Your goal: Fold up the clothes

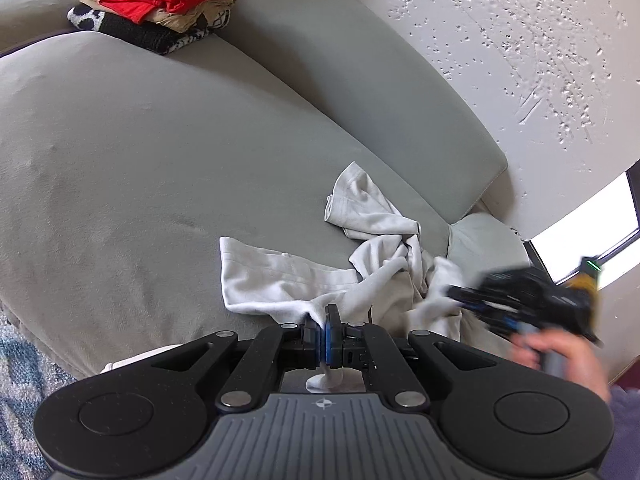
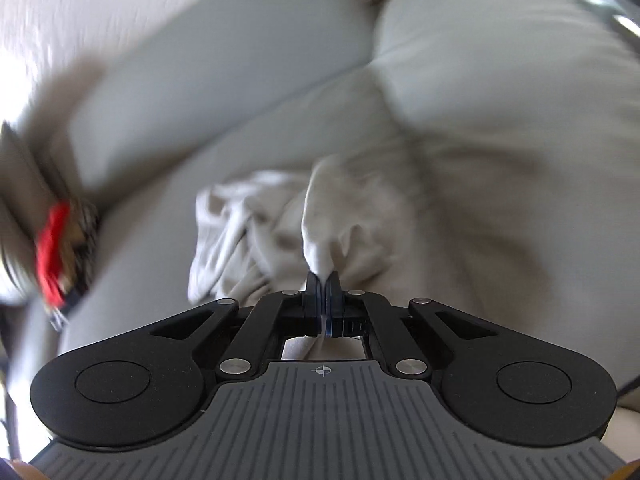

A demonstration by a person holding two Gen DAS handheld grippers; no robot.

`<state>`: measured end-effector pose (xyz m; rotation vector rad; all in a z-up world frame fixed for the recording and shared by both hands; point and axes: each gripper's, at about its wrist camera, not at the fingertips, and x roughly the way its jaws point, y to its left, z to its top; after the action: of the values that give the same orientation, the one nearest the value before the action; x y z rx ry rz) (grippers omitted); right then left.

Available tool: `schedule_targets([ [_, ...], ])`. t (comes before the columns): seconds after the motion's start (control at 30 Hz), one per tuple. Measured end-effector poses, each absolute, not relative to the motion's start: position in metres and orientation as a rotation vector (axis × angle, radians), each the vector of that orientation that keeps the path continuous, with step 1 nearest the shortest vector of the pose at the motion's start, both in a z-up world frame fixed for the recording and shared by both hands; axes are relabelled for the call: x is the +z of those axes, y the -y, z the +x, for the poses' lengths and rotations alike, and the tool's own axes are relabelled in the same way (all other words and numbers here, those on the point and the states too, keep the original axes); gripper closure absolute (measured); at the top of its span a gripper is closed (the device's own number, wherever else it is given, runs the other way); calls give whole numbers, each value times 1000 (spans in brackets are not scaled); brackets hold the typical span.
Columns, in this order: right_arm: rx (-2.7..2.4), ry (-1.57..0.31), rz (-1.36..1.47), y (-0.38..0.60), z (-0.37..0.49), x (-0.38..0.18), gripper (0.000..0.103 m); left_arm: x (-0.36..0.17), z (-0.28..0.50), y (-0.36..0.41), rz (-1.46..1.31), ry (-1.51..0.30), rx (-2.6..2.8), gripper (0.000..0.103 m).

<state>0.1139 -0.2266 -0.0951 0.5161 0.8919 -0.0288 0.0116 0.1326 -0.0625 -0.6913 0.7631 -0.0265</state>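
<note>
Grey-green upholstery fills both views: a sofa (image 1: 140, 168) with a broad seat cushion and a back cushion (image 1: 360, 92) leaning against a white, roughly textured wall (image 1: 500, 40). At the right edge of the left wrist view a bright window (image 1: 588, 236) shows, and at the lower left a patch of blue-and-white patterned rug (image 1: 20, 380). No brand, label or readable writing shows; the only mark is a small compass-like symbol on each grey ribbed gripper body.

A pale off-white garment (image 1: 304, 276) lies crumpled on the seat cushion near the sofa's right end, with 1 hemmed part spread flat to the left and the rest bunched and twisted. The left gripper (image 1: 325, 332) has its jaws closed tight on an edge of this garment, and a bit of cloth pokes out below the pads. The right gripper (image 2: 323, 286), much blurred in the left wrist view and held by a hand (image 1: 560, 356), is clamped on a raised fold of the same cloth, which pulls up to a peak at its tips.

Far along the sofa sits a stack of folded clothes (image 1: 156, 8): a red piece on top, a tan piece beneath, and a black-and-white patterned piece at the bottom.
</note>
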Motion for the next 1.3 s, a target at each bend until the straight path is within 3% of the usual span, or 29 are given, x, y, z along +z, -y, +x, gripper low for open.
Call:
schedule_targets([
  [0.13,-112,-918,600,299,58,-100,101,-57,8,-124,-665,-763,-34,102],
  [0.17,-125,-954,618,313,49,-110,98,-57,7,-121,-659,-768,-34,102],
  [0.2,-138,-985,657,328,41,-120,88,-56,7,-119,-654,-774,-33,102],
  [0.27,-165,-999,741,350,26,-132,86,-57,7,-114,-648,-797,-26,102],
  [0.33,-172,-976,785,362,17,-137,70,-58,6,-110,-634,-815,-13,102],
  [0.37,-158,-969,800,364,14,-138,55,-57,5,-107,-624,-822,-6,102],
  [0.53,-48,-974,746,367,23,-148,54,-56,1,-99,-605,-844,13,102],
  [0.87,32,-1157,622,339,69,-183,59,-58,5,-93,-580,-865,47,102],
  [0.93,34,-1166,636,336,68,-189,77,-62,8,-94,-583,-877,50,102],
  [0.97,29,-1155,652,337,66,-191,96,-64,9,-94,-588,-882,52,102],
  [1.0,24,-1136,679,340,62,-193,99,-66,10,-95,-594,-887,54,101],
  [1.3,-16,-1006,884,363,39,-193,102,-81,14,-106,-694,-924,42,98],
])
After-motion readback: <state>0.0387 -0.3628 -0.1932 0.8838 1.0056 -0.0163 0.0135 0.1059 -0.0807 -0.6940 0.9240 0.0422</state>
